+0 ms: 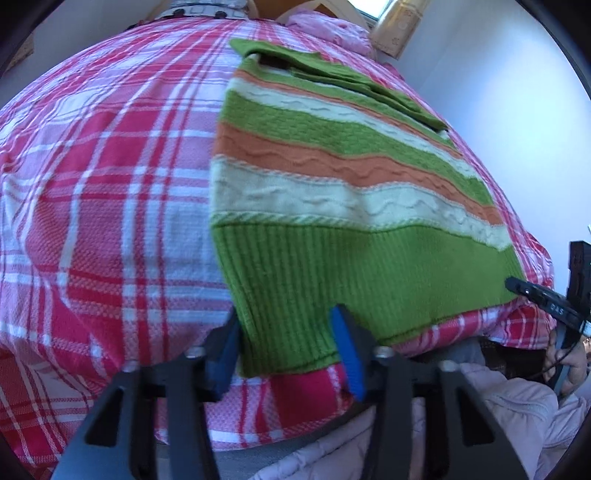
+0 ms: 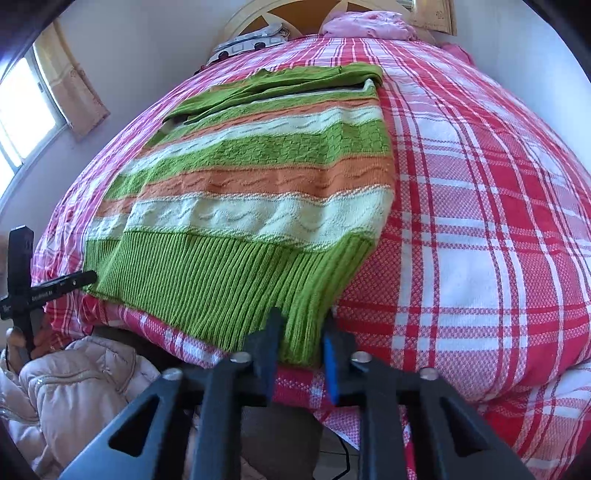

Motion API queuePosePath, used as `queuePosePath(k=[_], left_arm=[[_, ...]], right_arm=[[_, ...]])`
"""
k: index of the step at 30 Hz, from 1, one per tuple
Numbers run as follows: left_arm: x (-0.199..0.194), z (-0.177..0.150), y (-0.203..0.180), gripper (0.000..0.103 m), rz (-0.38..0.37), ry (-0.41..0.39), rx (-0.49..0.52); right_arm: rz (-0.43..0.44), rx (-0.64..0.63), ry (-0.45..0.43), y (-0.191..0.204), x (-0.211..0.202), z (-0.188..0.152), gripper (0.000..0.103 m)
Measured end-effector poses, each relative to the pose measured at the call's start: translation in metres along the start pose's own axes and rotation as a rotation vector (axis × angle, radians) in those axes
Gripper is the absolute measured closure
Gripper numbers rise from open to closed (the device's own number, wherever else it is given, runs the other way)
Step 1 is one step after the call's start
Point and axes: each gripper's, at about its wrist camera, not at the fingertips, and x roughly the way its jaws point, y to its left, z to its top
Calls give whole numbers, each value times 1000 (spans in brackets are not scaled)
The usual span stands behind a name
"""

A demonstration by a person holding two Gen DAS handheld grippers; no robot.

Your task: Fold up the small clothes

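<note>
Closest to me, the left gripper (image 1: pixel 288 343) has its fingers spread apart on either side of the near left corner of the sweater (image 1: pixel 332 192), the ribbed green hem lying between the blue pads without being pinched, as far as I can judge. The right gripper (image 2: pixel 301 350) stands the same way at the other near corner, jaws apart with the hem (image 2: pixel 221 280) between them; it looks set to close, not yet holding. Taking both bottom corners at once makes sense if the lower half is to be carried up over the rest.

The sweater lies flat on the checked bedspread (image 1: pixel 110 184), close to the bed's near edge, so the corners are easy to reach from the foot. Its sides already seem turned in, and a green sleeve (image 2: pixel 280 83) lies folded across the far end. Beyond that a pink pillow (image 2: pixel 365 24) sits against the headboard (image 2: pixel 295 11)
</note>
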Motion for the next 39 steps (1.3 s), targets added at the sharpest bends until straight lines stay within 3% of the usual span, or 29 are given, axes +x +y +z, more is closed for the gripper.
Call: queuePosePath(k=[1, 5, 9, 12, 16, 20, 24, 27, 29, 30, 31, 32, 33, 35, 37, 39], left_arm=[[1, 1, 0, 89, -8, 1, -1], [2, 5, -5, 91, -46, 2, 2], [-9, 28, -13, 92, -92, -24, 21], [-19, 62, -21, 92, -132, -78, 44], [-19, 109, -27, 92, -139, -146, 66], [1, 165, -20, 92, -81, -187, 75], [32, 200, -12, 91, 16, -167, 78], [46, 213, 4, 81, 17, -114, 15], [43, 213, 12, 70, 32, -117, 9], [37, 211, 13, 55, 37, -134, 17], [31, 209, 14, 32, 36, -154, 26], [22, 206, 18, 23, 27, -187, 41], [14, 203, 20, 14, 23, -216, 53], [4, 202, 20, 13, 38, -252, 86], [0, 201, 18, 13, 70, -261, 142], [6, 204, 12, 14, 101, -249, 211]], right_arm=[[17, 4, 5, -1, 1, 1, 91], [90, 69, 20, -9, 2, 4, 93], [230, 143, -9, -17, -7, 19, 93], [349, 173, -66, -20, -18, 46, 93], [427, 181, -146, -25, -18, 99, 93], [387, 216, -211, -41, 3, 151, 93], [336, 290, -211, -64, 45, 179, 93], [284, 361, -187, -79, 79, 183, 91], [326, 420, -179, -87, 88, 179, 91], [367, 451, -190, -90, 89, 176, 86], [403, 470, -203, -92, 86, 175, 82], [452, 492, -225, -95, 82, 172, 67], [500, 517, -253, -97, 75, 169, 46], [556, 560, -313, -99, 61, 165, 28], [590, 571, -355, -100, 49, 163, 28], [555, 543, -367, -95, 38, 161, 28]])
